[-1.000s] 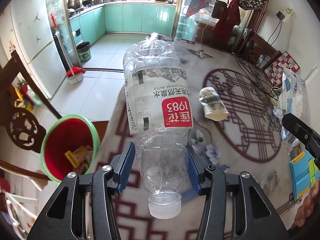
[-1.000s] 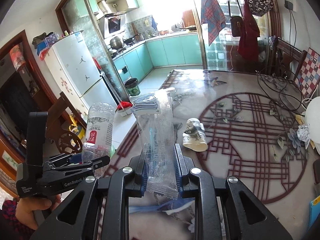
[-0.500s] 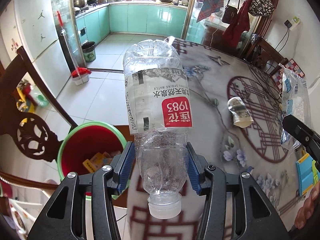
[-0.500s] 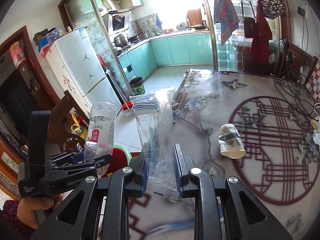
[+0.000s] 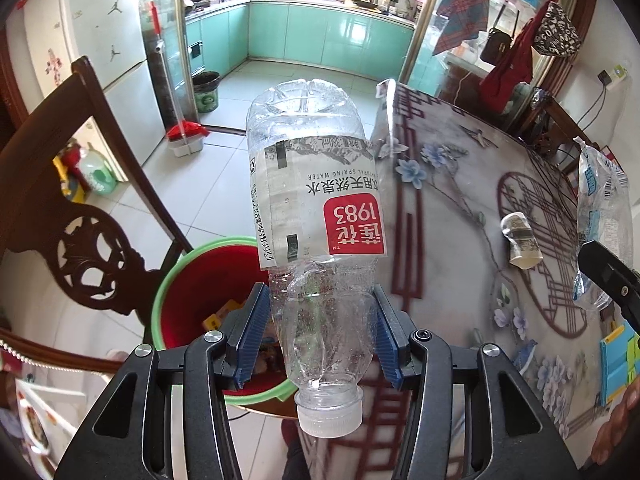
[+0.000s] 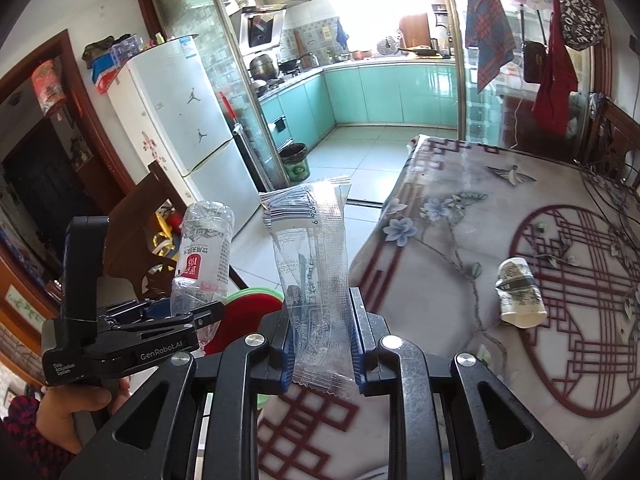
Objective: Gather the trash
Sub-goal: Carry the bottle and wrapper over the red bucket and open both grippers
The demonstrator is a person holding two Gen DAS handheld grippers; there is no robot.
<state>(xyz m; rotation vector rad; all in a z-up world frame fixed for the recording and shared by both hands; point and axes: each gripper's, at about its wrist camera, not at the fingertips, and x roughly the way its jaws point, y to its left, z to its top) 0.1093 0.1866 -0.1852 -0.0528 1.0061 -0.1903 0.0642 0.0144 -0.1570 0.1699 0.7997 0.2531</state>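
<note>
My left gripper point(image 5: 320, 336) is shut on a crushed clear plastic bottle point(image 5: 316, 208) with a red label, cap toward me, held over the near rim of a red bin with a green rim point(image 5: 188, 264) beside the table. The bottle point(image 6: 204, 248) and left gripper point(image 6: 160, 320) also show in the right wrist view. My right gripper point(image 6: 320, 332) is shut on a clear plastic wrapper point(image 6: 312, 264), held above the table's left edge; the wrapper point(image 5: 600, 216) shows at the right of the left wrist view. A crumpled paper cup point(image 6: 518, 296) lies on the table point(image 6: 440, 248).
A dark wooden chair point(image 5: 80, 216) stands left of the bin. The bin point(image 6: 256, 300) holds some scraps. Cables point(image 6: 612, 200) trail over the table's far right. A blue and green item point(image 5: 618, 364) lies at the table's near right. Tiled floor leads to the kitchen.
Both grippers have swung left with their loads. The bottle has moved from above the table to above the bin's rim. The paper cup has shifted right in both views.
</note>
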